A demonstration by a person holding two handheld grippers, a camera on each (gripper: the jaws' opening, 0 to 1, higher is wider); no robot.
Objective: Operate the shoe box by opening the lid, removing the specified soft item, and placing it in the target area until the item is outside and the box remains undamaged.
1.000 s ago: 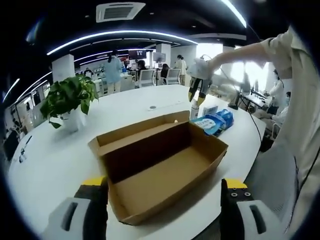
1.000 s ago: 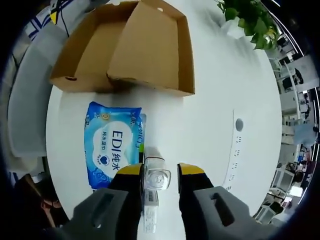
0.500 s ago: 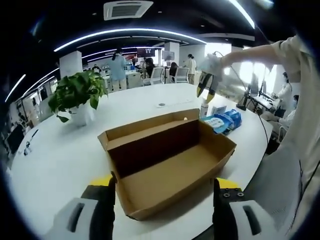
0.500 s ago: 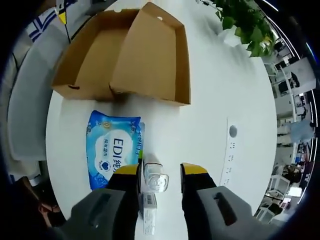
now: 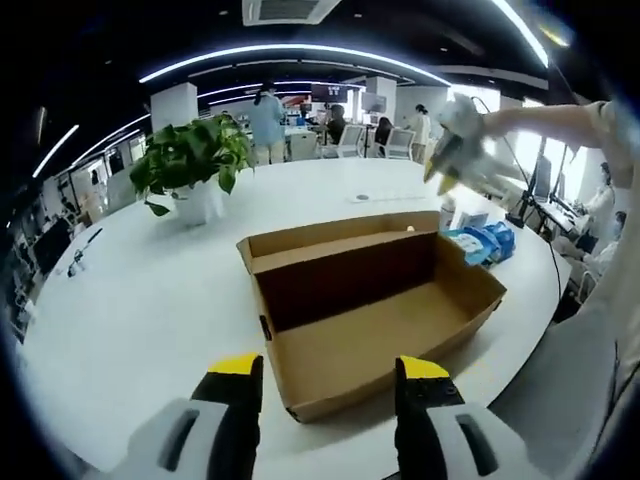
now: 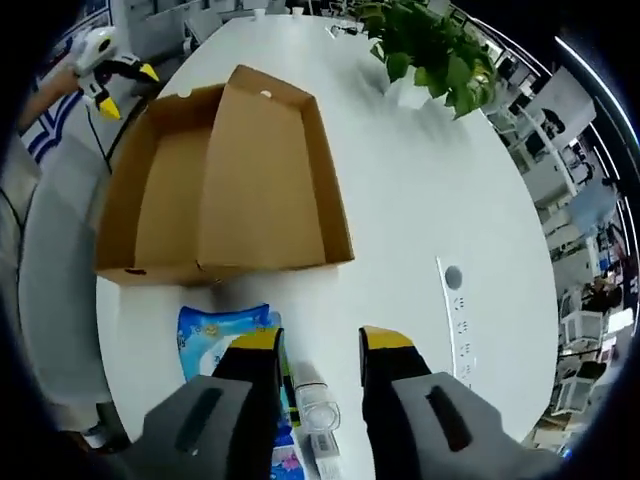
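Clearly the soft item, a blue wipes pack [image 6: 222,338], already lies outside on the white worktop [image 6: 400,200], just beside the shoe box [image 6: 215,185] and below my right hand-held gripper [image 6: 318,345]. I judge it light and squashy with a slick film skin, so I would pinch it across a short edge or a sealed seam, not its flat face. A small clear bottle [image 6: 318,412] stands next to it, between the right jaws, which hang apart and hold nothing. The box [image 5: 375,300] is thin brown cardboard, stiff but easy to crease; its lid is folded back and I see 0 items inside. My left hand-held gripper [image 5: 330,365] hovers at the near wall, jaws wide and bare. A potted plant [image 5: 195,165] stands well apart.
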